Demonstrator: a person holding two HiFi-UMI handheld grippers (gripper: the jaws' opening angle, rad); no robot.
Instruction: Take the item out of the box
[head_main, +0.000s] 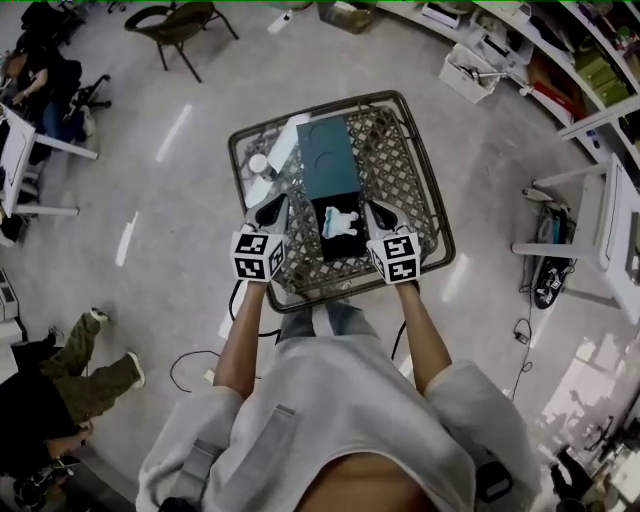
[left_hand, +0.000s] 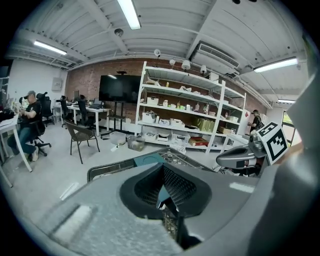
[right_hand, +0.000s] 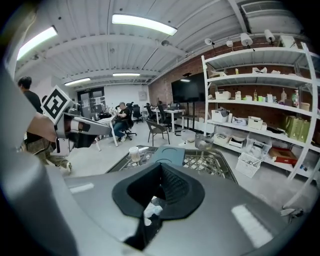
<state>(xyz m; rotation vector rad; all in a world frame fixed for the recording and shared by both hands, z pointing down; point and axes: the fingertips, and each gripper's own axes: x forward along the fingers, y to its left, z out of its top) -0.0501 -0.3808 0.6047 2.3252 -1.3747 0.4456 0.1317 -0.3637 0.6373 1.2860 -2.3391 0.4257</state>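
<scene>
Box (head_main: 335, 248) open and clear above, teal lid (head_main: 330, 155) just behind, cup (head_main: 259, 163) near table (head_main: 400, 170) left rim

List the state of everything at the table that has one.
Box: open.
White item: lying inside the box.
Teal lid: off, flat beside the box.
Cup: upright.
Left hand-held gripper: shut, empty.
Right hand-held gripper: shut, empty.

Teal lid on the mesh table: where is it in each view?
Head view: teal lid upper centre, in the table's middle.
Left gripper view: teal lid centre, just above the jaws.
Right gripper view: teal lid centre, just above the jaws.
Shared landmark: the mesh table under it.
</scene>
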